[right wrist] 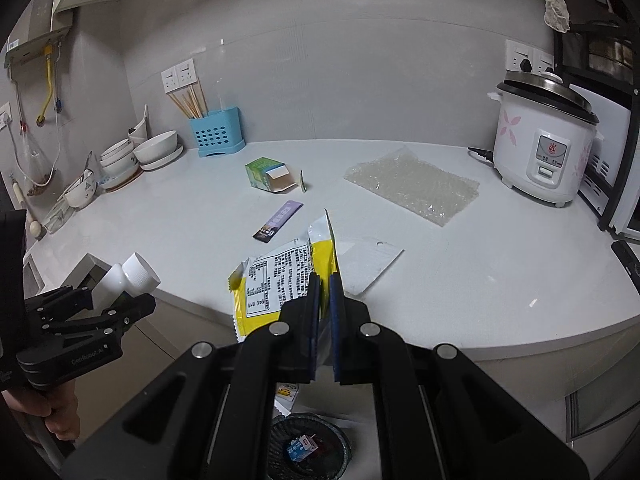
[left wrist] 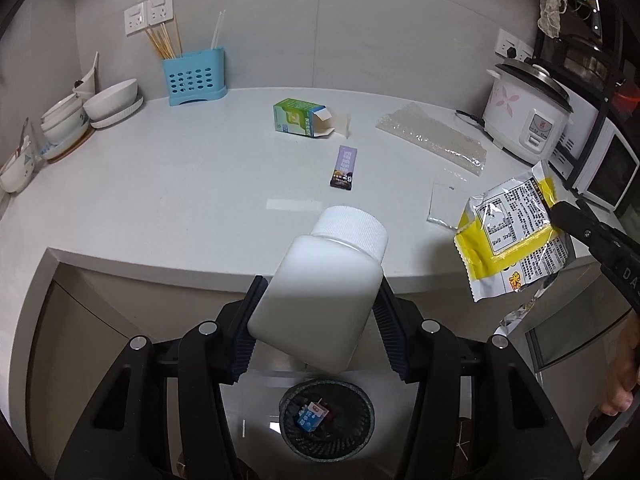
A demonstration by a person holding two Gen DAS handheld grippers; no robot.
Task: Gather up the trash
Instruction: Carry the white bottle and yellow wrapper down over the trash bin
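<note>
So the left claw [left wrist: 316, 320] is clamped on a white bottle [left wrist: 320, 292] just off the worktop [left wrist: 160, 200] edge, right claw [right wrist: 325, 292] pinching a yellow wrapper [right wrist: 276, 276], both probably above the bin [left wrist: 326, 420].

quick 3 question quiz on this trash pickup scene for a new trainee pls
1. True or false: the left gripper is shut on the white bottle.
2. What does the right gripper hold? A) yellow snack wrapper B) green carton C) bubble wrap
3. Where is the mesh trash bin relative to the counter?

Key
1. True
2. A: the yellow snack wrapper; the green carton and bubble wrap lie on the counter.
3. On the floor below the counter's front edge, under both grippers.
</note>
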